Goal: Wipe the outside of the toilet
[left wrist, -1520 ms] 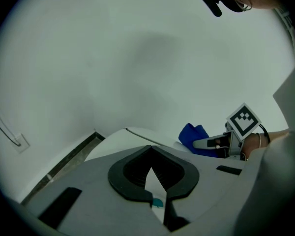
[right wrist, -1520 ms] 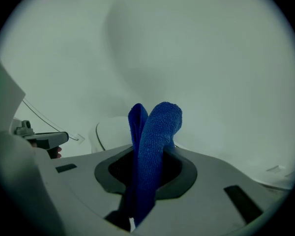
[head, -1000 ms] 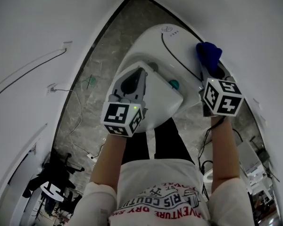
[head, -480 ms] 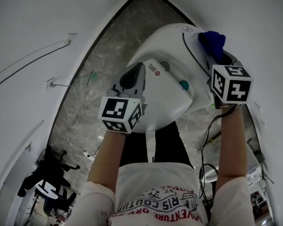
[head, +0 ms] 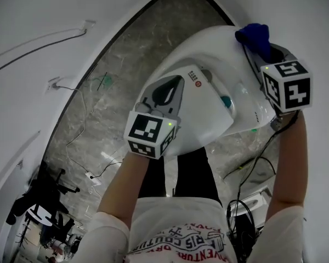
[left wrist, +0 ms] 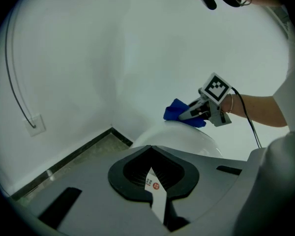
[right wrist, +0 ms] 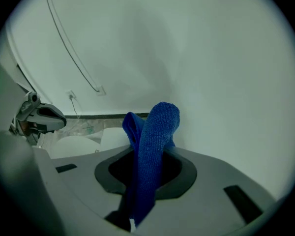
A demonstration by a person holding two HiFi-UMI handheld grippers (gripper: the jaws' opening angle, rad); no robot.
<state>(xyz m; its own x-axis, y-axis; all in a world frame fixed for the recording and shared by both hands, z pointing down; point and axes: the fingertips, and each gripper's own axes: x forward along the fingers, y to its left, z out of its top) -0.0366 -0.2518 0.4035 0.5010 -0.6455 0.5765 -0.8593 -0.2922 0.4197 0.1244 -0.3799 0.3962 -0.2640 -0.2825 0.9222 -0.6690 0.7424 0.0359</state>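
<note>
Holds the right tool (head: 259, 47) clenched on a blue cloth (right wrist: 152, 146) — folded terry, pinched low between the jaws and standing up past them in a thick roll. Lays that cloth against the toilet (head: 208, 48) at its far right edge, close by the white wall (head: 307, 15). Rests the left tool (left wrist: 151, 181) flat on the toilet's rear casing (head: 208, 116), jaws drawn nearly together on nothing. Leaves only a thin slit there, through which shows a strip of white casing with a red-dot sticker (head: 196, 83). Has a teal button (head: 226, 101) near that tool, to its right on the same casing. Stands over the toilet, forearms (head: 126, 179) reaching forward, a marker cube (head: 287, 86) on each tool. Leaves the lid (left wrist: 182, 139) down over the bowl, so cannot tell what lies inside. Beyond: grey marbled floor (head: 131, 53) with loose cables (head: 93, 147), and white wall on either side.

Against a second ago: has carried the cloth farther along the toilet's right flank, from beside the dark lid seam to the far end — and has kept the left tool on the casing.
</note>
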